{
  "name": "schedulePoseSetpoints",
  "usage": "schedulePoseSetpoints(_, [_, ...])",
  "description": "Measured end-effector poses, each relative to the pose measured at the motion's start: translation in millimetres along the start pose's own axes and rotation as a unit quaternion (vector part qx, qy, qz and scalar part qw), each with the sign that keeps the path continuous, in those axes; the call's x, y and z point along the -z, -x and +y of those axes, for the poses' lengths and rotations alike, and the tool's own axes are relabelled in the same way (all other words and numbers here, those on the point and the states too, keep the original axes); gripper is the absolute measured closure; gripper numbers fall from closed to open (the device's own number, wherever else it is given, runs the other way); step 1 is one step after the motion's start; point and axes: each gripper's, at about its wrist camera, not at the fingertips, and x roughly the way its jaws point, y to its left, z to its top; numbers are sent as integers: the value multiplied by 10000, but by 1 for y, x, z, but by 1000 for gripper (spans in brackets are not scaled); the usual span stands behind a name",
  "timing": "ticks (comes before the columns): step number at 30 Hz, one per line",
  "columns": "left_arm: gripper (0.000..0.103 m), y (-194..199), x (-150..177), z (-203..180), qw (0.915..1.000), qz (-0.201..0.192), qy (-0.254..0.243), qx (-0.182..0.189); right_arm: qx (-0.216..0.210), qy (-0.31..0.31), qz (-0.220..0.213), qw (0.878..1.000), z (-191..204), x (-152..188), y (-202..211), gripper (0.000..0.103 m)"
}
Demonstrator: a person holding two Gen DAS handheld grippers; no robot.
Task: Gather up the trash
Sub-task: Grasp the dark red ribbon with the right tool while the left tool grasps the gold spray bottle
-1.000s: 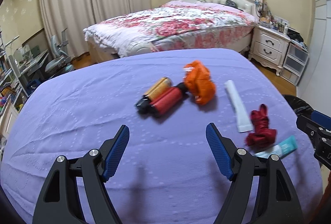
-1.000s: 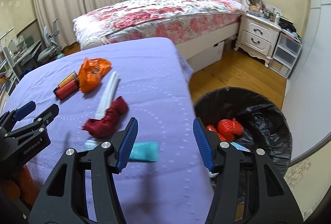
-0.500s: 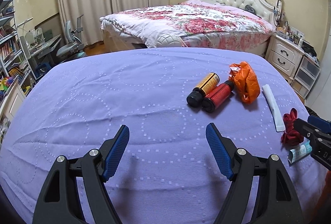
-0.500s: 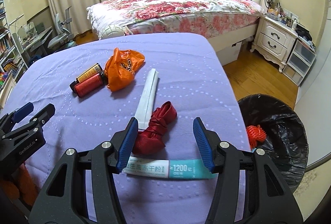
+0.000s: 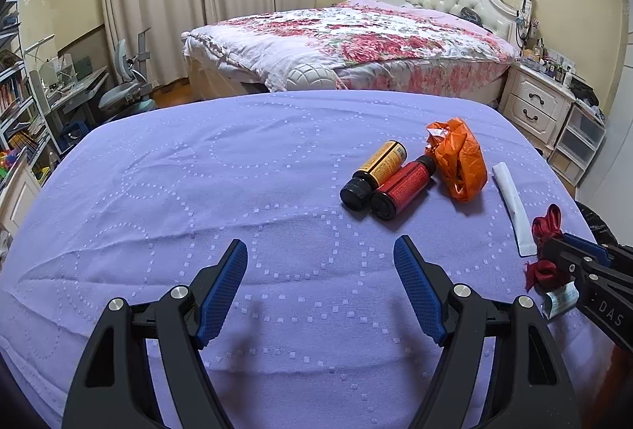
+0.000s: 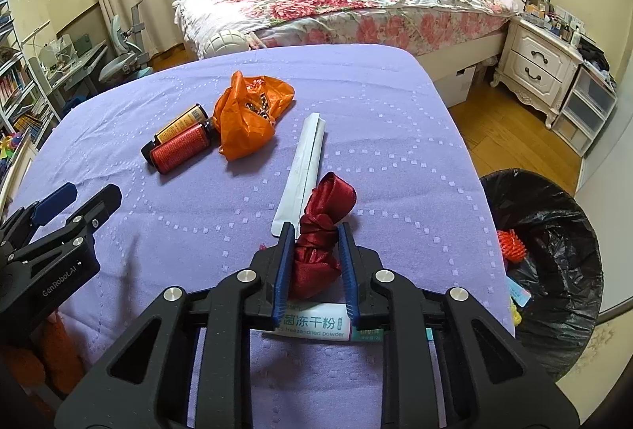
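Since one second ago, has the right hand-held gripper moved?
Yes. The right hand-held gripper swung left, away from the trash bin, and closed on the dark red ribbon.

The surface (image 6: 395,136) wears a matt lilac cloth, woven with raised dotted rings. The red ribbon bundle (image 6: 316,251) is satiny cloth with a soft sheen. The orange bag (image 6: 245,112) is thin, crinkled, glossy plastic. The long white sachet (image 6: 302,160) looks smooth and matt. The right tongs (image 6: 314,262) are matt black plastic with ribbed blue pads (image 6: 283,270) and shiny metal rivets. The bin liner (image 6: 554,231) is glossy black plastic.
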Motion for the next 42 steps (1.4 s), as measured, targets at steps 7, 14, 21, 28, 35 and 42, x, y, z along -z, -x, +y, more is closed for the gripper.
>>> schedulePoseSetpoints(7, [29,-8,-5,-3,10000,37,-36,51,50,-71,-58,9999,-9,-7,-1,82])
schedulePoseSetpoints(14, [29,-16,-17,-3,9999,56,56,91,99,-98,-70,9999,-16,-17,-8,82])
schedulePoseSetpoints(21, [29,-25,-34,9,9999,-17,141,-43,74,-108,-24,9999,-20,-20,-18,82])
schedulePoseSetpoints(28, [29,-41,-45,9,9999,-15,-130,62,98,-31,69,9999,-18,-28,-32,81])
schedulePoseSetpoints(35, [31,-59,-46,1,9983,193,-440,329,141,24,49,9999,-17,-29,-38,80])
schedulePoseSetpoints(42, [45,-69,-49,-6,9948,424,-649,664,157,32,11,9999,-17,-28,-38,80])
